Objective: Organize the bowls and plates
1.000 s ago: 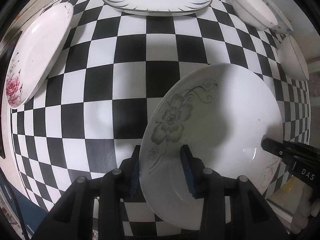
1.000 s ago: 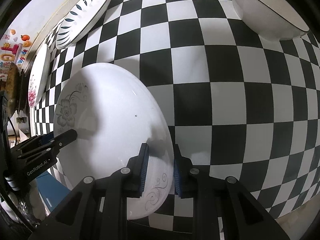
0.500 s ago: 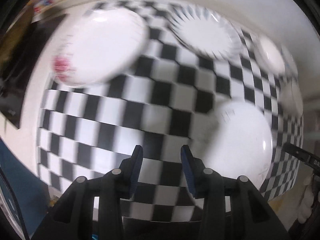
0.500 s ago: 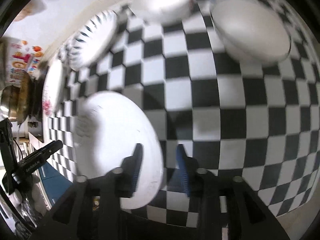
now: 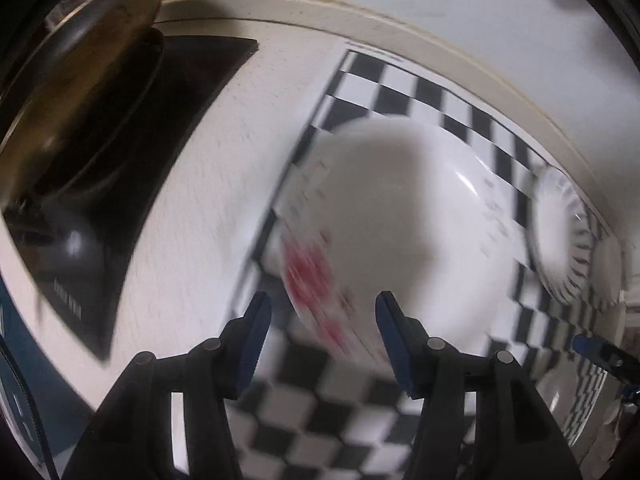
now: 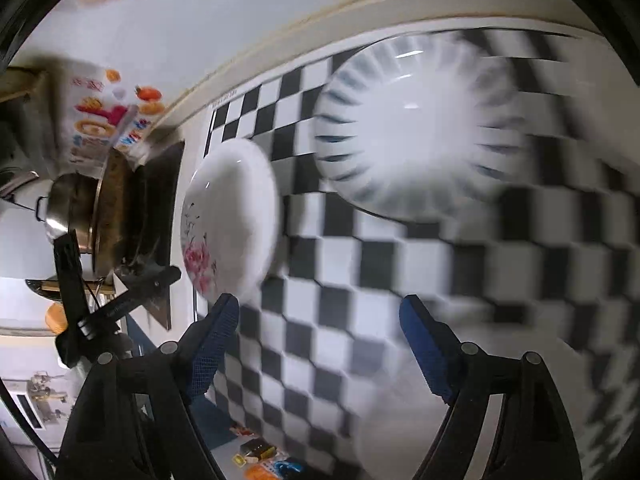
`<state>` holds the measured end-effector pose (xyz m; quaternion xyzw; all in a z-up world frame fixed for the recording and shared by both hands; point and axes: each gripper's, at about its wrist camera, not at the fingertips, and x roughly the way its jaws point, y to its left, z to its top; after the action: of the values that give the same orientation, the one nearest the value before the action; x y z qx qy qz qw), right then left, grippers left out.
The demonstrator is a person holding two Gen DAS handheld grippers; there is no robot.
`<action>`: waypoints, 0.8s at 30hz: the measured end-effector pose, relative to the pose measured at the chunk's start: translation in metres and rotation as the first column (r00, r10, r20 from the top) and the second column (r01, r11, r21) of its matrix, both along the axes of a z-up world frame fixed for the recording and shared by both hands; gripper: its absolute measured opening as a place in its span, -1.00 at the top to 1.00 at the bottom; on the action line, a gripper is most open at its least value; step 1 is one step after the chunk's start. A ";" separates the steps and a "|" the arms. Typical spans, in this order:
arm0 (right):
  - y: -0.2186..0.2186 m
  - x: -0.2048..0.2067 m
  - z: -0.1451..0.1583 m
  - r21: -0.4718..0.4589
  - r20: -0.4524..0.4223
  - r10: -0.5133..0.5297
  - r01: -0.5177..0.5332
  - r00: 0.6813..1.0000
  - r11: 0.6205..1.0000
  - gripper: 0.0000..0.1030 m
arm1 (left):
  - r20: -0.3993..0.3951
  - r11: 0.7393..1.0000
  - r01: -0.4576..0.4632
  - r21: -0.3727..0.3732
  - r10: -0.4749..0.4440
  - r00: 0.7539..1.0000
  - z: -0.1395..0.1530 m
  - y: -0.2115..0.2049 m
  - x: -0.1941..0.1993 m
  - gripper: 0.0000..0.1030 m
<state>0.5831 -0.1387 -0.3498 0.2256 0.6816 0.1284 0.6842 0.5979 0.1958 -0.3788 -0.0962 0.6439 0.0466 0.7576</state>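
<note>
Left tool spread wide and empty; the rose plate lies just ahead on the checkered worktop; right tool equally apart, striped plate beyond; glazed, brittle, slippery, probably best pinched at the rim.

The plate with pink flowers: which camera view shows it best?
The right wrist view: the plate with pink flowers is whole and fairly sharp there. The left wrist view shows it larger but blurred, its near rim behind the open left gripper.
</note>
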 end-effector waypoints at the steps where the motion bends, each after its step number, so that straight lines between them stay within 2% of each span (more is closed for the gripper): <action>1: 0.007 0.006 -0.008 -0.003 -0.011 0.006 -0.006 1.000 1.000 -0.63 | -0.008 1.000 0.010 -0.001 -0.010 1.000 -0.007 0.006 0.010 -0.01; 5: 0.056 0.038 -0.049 -0.031 -0.066 0.025 -0.027 0.998 0.999 -0.47 | -0.046 0.997 0.069 -0.019 -0.070 0.997 -0.032 0.015 0.041 -0.01; 9: 0.076 0.051 -0.069 -0.033 -0.112 0.017 -0.021 0.994 0.999 -0.30 | -0.073 0.991 0.126 -0.048 -0.129 0.989 -0.052 0.015 0.056 0.01; 11: 0.083 0.054 -0.076 -0.043 -0.123 0.009 -0.015 0.992 0.999 -0.21 | -0.056 0.988 0.143 -0.060 -0.146 0.988 -0.052 0.014 0.059 0.09; 12: 0.085 0.056 -0.078 -0.051 -0.127 0.003 -0.010 0.992 0.999 -0.20 | -0.051 0.986 0.152 -0.074 -0.156 0.986 -0.051 0.013 0.060 0.21; 13: 0.087 0.058 -0.079 -0.059 -0.117 -0.007 0.000 0.993 0.998 -0.12 | -0.049 0.983 0.160 -0.094 -0.165 0.985 -0.052 0.011 0.061 0.32; 14: 0.089 0.060 -0.082 -0.060 -0.118 -0.006 -0.001 0.993 0.998 0.03 | -0.048 0.982 0.164 -0.095 -0.169 0.984 -0.052 0.010 0.061 0.31; 15: 0.091 0.062 -0.083 -0.071 -0.116 -0.008 0.000 0.993 0.997 0.08 | -0.048 0.982 0.165 -0.094 -0.170 0.984 -0.052 0.009 0.061 0.32; 17: 0.097 0.068 -0.088 -0.064 -0.134 -0.004 -0.004 0.991 0.998 0.47 | -0.040 0.981 0.171 -0.096 -0.175 0.984 -0.052 0.008 0.061 0.33; 20: 0.105 0.071 -0.092 -0.102 -0.136 -0.001 -0.013 0.991 0.995 0.65 | -0.036 0.982 0.165 -0.091 -0.169 0.985 -0.052 0.007 0.058 0.34; 24: 0.106 0.068 -0.088 -0.116 -0.116 -0.007 -0.006 0.993 0.993 0.65 | -0.030 0.981 0.176 -0.085 -0.179 0.983 -0.048 0.003 0.050 0.41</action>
<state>0.6508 -0.0324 -0.4381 0.1930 0.7265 0.0751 0.6552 0.6477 0.1984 -0.4264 -0.0684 0.6653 -0.0459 0.7420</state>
